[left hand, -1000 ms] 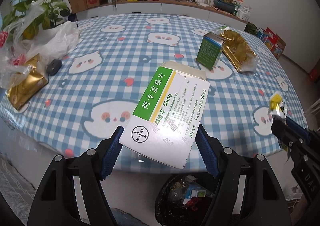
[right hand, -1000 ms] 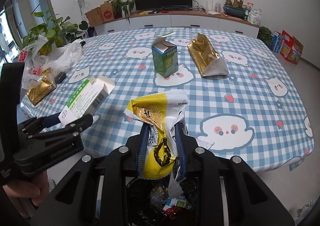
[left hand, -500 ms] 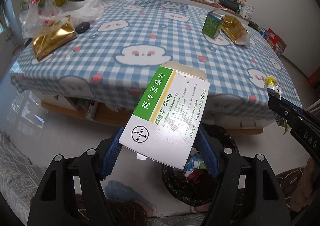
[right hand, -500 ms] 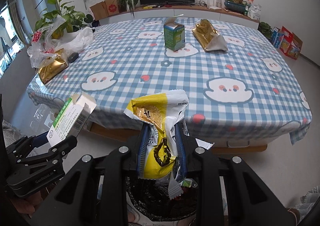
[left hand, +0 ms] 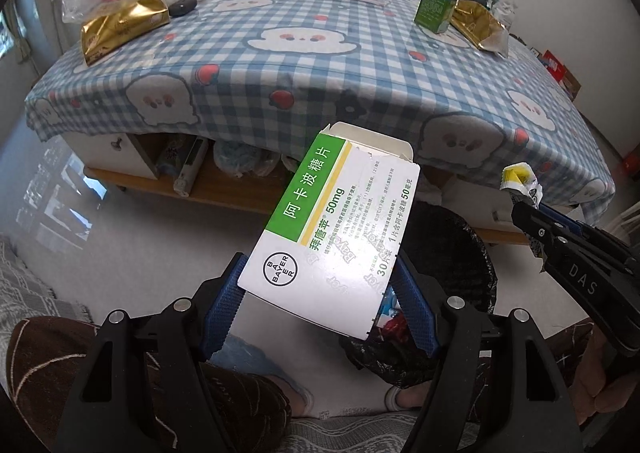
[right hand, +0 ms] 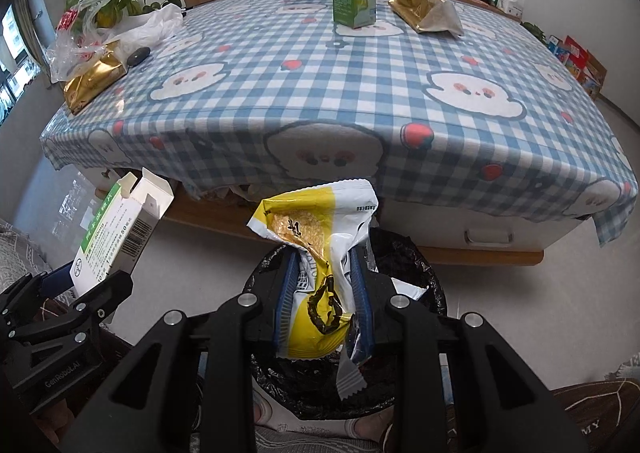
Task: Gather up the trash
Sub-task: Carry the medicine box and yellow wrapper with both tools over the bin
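Note:
My left gripper (left hand: 318, 293) is shut on a white and green medicine box (left hand: 336, 229) with its top flap open; the box also shows in the right wrist view (right hand: 120, 237). My right gripper (right hand: 324, 293) is shut on a yellow and white snack wrapper (right hand: 320, 249). The wrapper hangs right over a bin lined with a black bag (right hand: 416, 281). In the left wrist view the bin (left hand: 460, 253) lies just behind and right of the box, with trash inside. The right gripper (left hand: 524, 209) shows at the right edge there.
The table with a blue checked cloth (right hand: 360, 93) stands beyond the bin. On it are a green carton (right hand: 354, 1), a gold bag at the right (right hand: 424, 5), another gold bag (right hand: 92, 81), a black mouse (right hand: 138, 55) and plastic bags at the left. My knees are below.
Both grippers have pulled back from over the table and dropped to floor level in front of it, each still holding its item. The black bin is now directly under the wrapper.

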`<state>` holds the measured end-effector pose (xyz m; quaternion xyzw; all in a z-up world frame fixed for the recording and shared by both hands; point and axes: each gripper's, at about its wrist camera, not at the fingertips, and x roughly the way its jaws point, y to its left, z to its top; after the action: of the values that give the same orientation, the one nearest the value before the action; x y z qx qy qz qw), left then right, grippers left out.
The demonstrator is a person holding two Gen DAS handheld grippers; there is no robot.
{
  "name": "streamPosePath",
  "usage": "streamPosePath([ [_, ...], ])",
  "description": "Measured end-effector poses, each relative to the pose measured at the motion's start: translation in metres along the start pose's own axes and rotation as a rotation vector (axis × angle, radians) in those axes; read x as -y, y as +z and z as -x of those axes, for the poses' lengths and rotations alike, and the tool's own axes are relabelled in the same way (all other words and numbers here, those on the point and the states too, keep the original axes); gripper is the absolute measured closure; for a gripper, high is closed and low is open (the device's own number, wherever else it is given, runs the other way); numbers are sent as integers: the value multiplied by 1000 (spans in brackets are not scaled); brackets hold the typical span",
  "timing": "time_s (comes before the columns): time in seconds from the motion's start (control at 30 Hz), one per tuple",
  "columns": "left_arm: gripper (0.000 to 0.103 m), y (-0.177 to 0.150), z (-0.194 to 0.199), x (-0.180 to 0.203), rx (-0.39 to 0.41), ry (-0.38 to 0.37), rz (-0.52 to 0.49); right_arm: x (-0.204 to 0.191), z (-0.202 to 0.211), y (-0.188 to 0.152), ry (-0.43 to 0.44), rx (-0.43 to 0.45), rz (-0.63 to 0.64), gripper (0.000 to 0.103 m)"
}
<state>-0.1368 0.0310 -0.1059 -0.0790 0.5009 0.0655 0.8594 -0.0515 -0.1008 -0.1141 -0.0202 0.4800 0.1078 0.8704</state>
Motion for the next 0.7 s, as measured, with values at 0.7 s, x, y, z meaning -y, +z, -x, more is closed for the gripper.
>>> streamPosePath([
  [0.7,33,-18,-54,2,-75,20,2,17,-75,-34,-4,-127,-26,77],
])
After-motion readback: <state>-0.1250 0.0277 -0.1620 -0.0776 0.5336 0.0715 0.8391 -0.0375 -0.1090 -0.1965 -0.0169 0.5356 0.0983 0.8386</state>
